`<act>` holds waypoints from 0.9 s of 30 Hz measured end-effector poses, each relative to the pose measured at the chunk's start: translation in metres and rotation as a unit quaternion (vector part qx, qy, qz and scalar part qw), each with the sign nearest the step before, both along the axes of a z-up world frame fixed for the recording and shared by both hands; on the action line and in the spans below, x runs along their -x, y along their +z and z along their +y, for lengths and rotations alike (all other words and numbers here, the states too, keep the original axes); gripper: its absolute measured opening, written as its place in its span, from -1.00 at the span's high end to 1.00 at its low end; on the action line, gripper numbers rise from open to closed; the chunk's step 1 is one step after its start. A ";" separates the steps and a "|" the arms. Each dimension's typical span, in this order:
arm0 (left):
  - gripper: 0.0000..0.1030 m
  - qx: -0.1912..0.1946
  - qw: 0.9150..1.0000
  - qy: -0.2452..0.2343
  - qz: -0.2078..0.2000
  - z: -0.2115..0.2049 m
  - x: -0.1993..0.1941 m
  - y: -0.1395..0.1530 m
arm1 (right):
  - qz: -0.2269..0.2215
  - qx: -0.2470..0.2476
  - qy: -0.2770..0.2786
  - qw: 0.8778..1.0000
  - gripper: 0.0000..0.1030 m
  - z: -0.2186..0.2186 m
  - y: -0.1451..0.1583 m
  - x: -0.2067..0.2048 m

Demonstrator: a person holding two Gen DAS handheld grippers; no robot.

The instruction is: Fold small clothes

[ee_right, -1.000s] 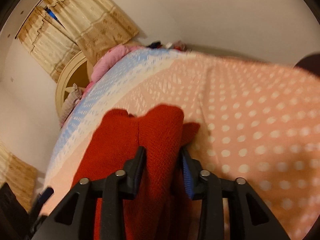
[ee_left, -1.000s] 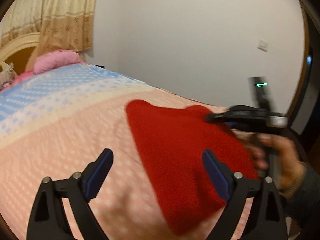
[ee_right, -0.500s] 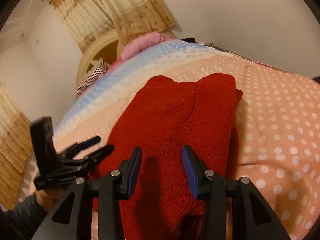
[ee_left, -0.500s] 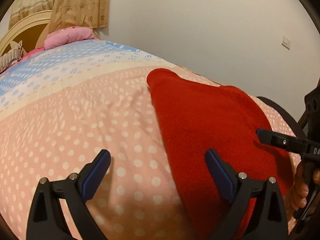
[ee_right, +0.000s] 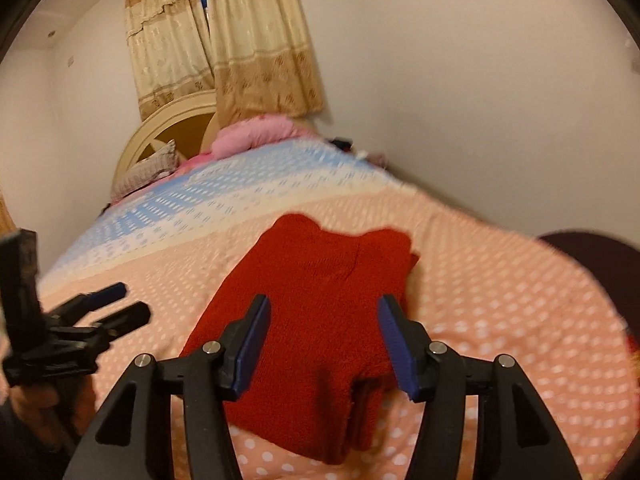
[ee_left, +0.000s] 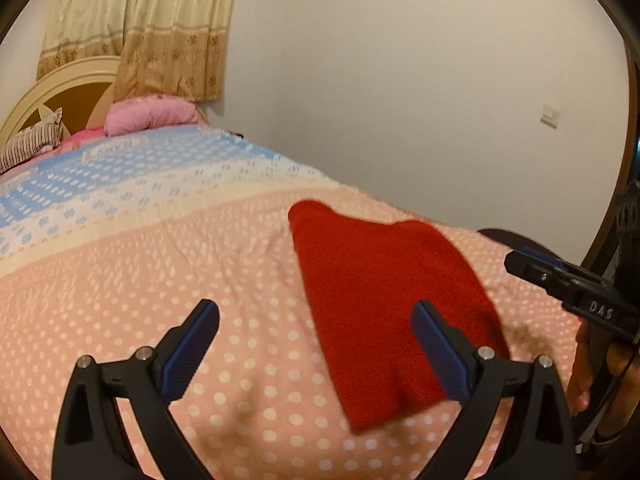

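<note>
Red garment point(ee_left: 384, 304) beside right tongs point(ee_left: 532, 264) marked "DAS".

— That folded knit garment point(ee_right: 320, 292) is plain deep red, isn't it?
— Yes, on a peach bedspread point(ee_left: 140, 300) with white dots, blue and cream bands further up. Pink pillow point(ee_left: 152, 114), beige curtains point(ee_left: 160, 28).

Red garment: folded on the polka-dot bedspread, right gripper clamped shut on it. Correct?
Not quite. The red garment is folded on the bedspread, but the right gripper isn't clamped: its jaws are opening, clear of the cloth, as the right wrist view shows.
</note>
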State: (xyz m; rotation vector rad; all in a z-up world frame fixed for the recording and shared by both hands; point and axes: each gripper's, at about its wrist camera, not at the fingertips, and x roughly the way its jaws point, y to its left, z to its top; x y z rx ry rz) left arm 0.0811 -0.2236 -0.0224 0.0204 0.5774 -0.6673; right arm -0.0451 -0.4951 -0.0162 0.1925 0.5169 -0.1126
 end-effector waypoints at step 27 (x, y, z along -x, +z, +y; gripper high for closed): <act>-0.94 0.010 1.000 0.005 -0.014 0.007 0.003 0.008 | -0.015 0.011 -0.015 1.000 -0.19 0.011 0.011 0.014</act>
